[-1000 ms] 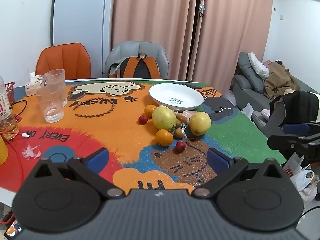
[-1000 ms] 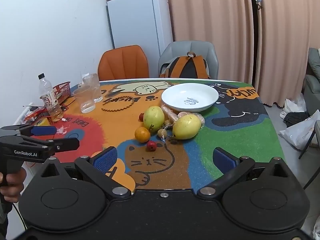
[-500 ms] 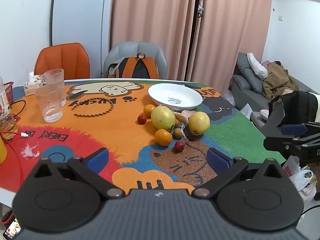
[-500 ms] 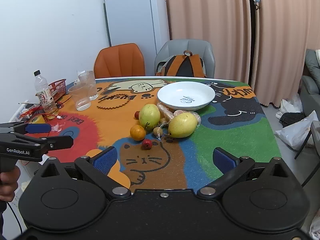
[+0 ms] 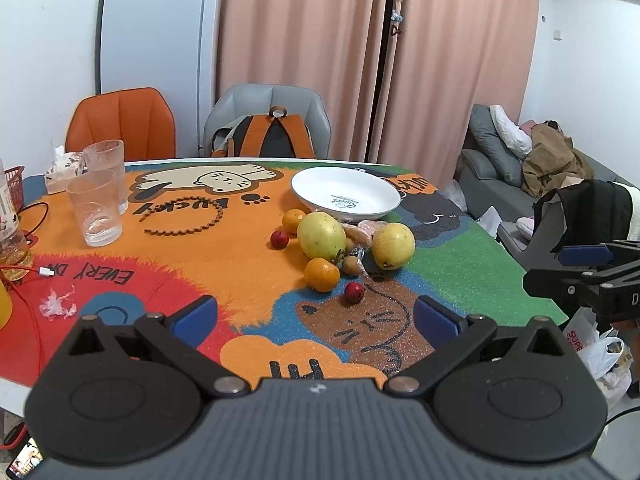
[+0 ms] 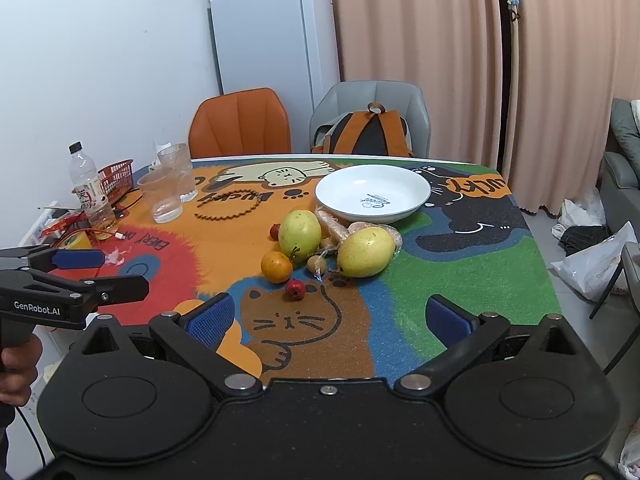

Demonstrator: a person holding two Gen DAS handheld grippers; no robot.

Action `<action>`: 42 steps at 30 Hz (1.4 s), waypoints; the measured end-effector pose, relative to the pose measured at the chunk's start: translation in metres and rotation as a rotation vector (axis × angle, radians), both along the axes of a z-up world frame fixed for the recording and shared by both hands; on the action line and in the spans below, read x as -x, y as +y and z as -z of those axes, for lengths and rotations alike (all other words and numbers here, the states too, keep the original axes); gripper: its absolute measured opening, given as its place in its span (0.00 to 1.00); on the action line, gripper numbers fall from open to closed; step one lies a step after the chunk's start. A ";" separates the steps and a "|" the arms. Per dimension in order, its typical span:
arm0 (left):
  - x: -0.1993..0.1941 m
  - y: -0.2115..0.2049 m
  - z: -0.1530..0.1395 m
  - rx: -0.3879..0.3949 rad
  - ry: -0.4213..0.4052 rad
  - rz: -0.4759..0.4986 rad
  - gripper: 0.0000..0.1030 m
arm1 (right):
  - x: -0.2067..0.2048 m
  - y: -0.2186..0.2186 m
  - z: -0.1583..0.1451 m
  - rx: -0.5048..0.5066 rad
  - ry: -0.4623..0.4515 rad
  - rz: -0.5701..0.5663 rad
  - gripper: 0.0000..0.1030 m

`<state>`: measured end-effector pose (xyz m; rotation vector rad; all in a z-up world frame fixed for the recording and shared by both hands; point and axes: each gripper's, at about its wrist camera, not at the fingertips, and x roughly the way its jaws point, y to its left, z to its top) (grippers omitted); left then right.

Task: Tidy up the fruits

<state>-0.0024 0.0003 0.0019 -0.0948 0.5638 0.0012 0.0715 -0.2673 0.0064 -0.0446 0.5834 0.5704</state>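
Both tools, left [image 5: 316, 316] and right [image 6: 328, 320], are held wide and empty short of the fruits [image 6: 320, 246], heaped on the desk [image 6: 460, 280] beside the plate [image 6: 373, 193]. Round fruit could be nudged rolling if gripped off-centre.

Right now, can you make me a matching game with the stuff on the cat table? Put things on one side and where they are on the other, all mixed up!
Things:
1. white plate
2. small red fruit
3. two clear glasses
4. backpack

Places:
A. on the grey chair behind the table
B. nearest the tongs, on the brown cat picture
C. empty, just behind the fruit pile
D. on the orange part, near the bottle

Pairs: 1-C, 2-B, 3-D, 4-A
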 end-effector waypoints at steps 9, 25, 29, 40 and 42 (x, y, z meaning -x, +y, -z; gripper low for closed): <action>-0.004 -0.003 0.000 0.000 0.002 0.001 1.00 | 0.000 0.001 -0.001 0.004 0.000 0.002 1.00; 0.000 0.000 0.001 0.000 -0.003 0.004 1.00 | 0.000 0.000 0.000 0.006 -0.005 0.001 1.00; 0.000 0.001 0.002 0.001 -0.003 0.007 1.00 | 0.000 -0.001 0.000 0.009 -0.004 0.002 1.00; 0.000 0.002 0.002 0.003 -0.009 -0.004 1.00 | 0.001 0.000 -0.002 0.002 -0.013 0.003 1.00; 0.000 0.002 0.002 0.002 -0.007 -0.004 1.00 | 0.000 0.001 -0.002 0.000 -0.011 0.002 1.00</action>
